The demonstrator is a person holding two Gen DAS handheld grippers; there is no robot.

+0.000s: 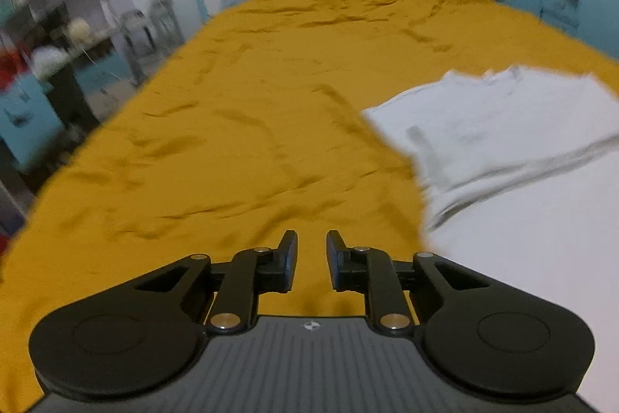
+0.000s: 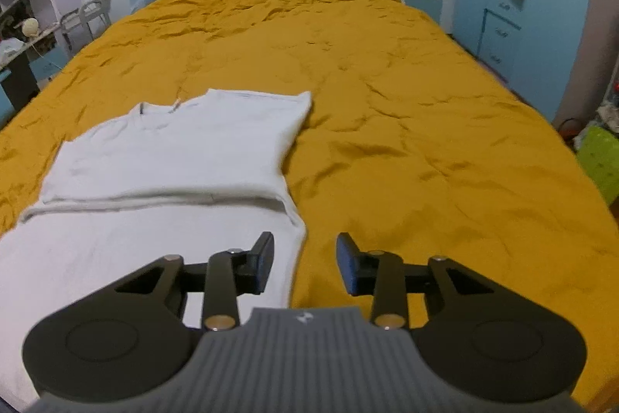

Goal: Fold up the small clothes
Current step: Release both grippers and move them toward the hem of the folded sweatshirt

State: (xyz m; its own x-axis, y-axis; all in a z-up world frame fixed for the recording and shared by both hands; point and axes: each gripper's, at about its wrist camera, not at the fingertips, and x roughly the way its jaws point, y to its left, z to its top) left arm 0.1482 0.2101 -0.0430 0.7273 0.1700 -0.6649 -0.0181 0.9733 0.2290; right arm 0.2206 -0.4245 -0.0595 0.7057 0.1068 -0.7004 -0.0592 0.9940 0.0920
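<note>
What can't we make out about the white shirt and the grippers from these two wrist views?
- White shirt, near end: cut off by the bottom and left edges and hidden behind the right gripper in the right wrist view.
- Same shirt in the left wrist view: motion-blurred, cut off by the right edge.
- How many layers are folded: fabric hides them.
- Left gripper: empty over the yellow bedspread; its height above it is unclear.
</note>
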